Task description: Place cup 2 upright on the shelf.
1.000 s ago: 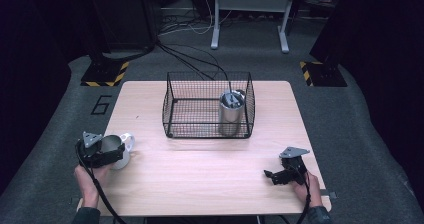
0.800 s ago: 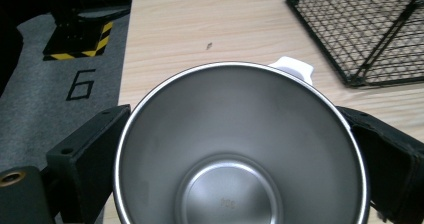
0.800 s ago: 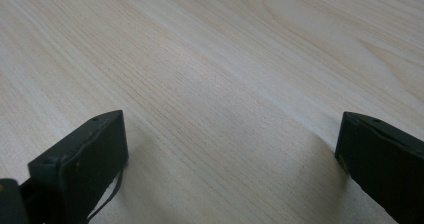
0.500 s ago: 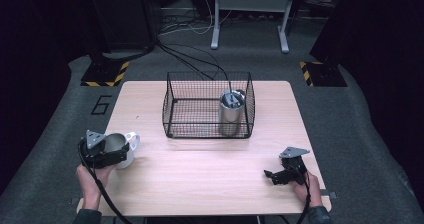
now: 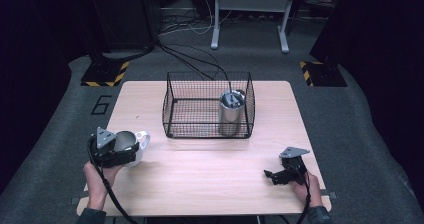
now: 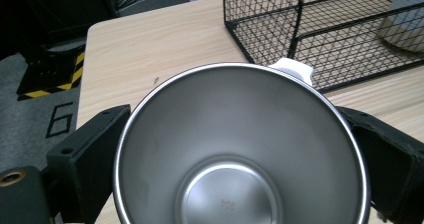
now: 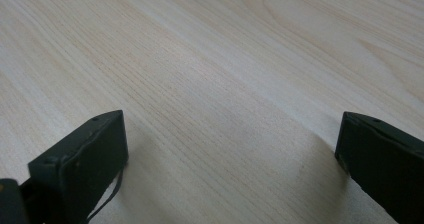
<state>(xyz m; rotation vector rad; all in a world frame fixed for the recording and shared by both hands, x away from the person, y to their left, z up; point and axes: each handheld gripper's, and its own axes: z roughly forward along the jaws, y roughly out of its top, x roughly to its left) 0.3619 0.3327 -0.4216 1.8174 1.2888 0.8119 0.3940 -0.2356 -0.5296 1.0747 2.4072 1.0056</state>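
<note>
So the tabletop (image 5: 200, 184) was a pale wood slab with fine straight grain and rounded corners, matte, nothing glossy about it. It sat on a dark grey carpeted floor (image 5: 370, 149), with yellow-and-black hazard-striped blocks (image 5: 105, 73) off both far corners and a painted 6 (image 5: 101, 104) on the carpet by the left edge. Black cables (image 5: 190, 59) ran across the floor behind, toward a light metal stand (image 5: 250, 14). The rest of the room was pretty much black.

Mid-tabletop stood a black wire basket (image 5: 192, 106), boxy with a thin square mesh, and inside its right end was an upright brushed-metal canister (image 5: 230, 113) with a dark lid.

The left tool (image 5: 116, 151) was near the left edge, clamped on a cup (image 6: 240, 149), 1 black jaw pressed on each side. The cup was round, smooth steel inside with a bright thin rim, and its white handle (image 6: 292, 69) pointed toward the basket. In the high view its outside looked white.

The right tool (image 5: 282, 174) was down near the front right corner, well apart from everything, jaws spread wide with just bare wood grain between them.
</note>
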